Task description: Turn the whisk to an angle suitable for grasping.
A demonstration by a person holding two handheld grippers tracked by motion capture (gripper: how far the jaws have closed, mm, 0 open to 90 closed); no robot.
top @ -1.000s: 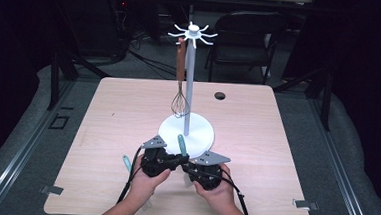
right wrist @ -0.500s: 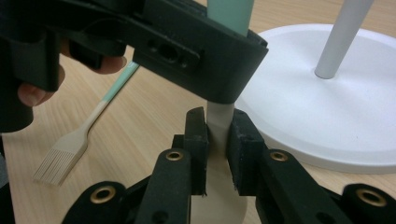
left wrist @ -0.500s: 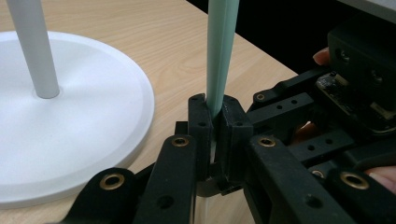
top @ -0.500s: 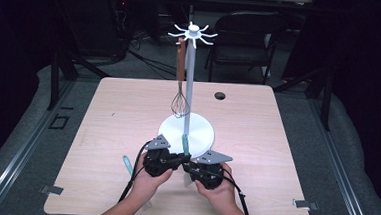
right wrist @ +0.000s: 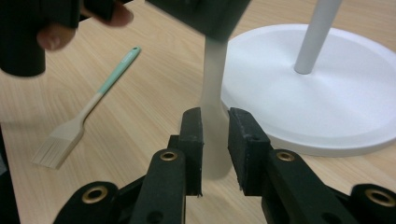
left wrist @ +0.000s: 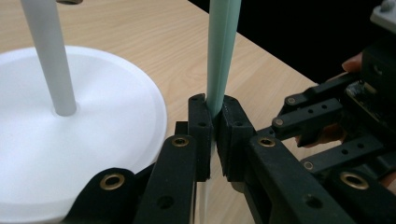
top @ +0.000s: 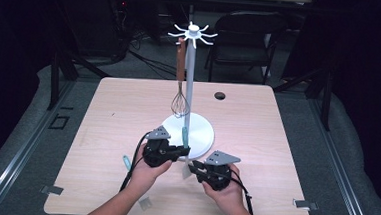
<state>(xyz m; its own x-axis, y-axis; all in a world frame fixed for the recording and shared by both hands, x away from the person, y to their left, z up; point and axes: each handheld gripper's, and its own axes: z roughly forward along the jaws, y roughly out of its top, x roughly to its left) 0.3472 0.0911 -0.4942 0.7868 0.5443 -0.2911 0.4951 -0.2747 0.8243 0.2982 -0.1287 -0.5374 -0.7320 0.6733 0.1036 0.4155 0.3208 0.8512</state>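
Your left gripper (left wrist: 212, 135) clamped the spatula (left wrist: 223, 51); right gripper (right wrist: 215, 140) jaws had just been opening around its blade, not pressing. Risk: the spatula pivoting, striking the stand base (top: 201, 138).

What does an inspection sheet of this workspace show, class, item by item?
Surface: wooden table, one dark grommet hole.
Job's things: spatula, upright beside the white stand; a whisk hangs from the stand.
Clutter: brush lying flat.
Claws: left claw shut on the spatula's handle; right claw has just been opening, blade between its jaws.
Cables: black cable trails off each claw.
Surroundings: chair, dark room.
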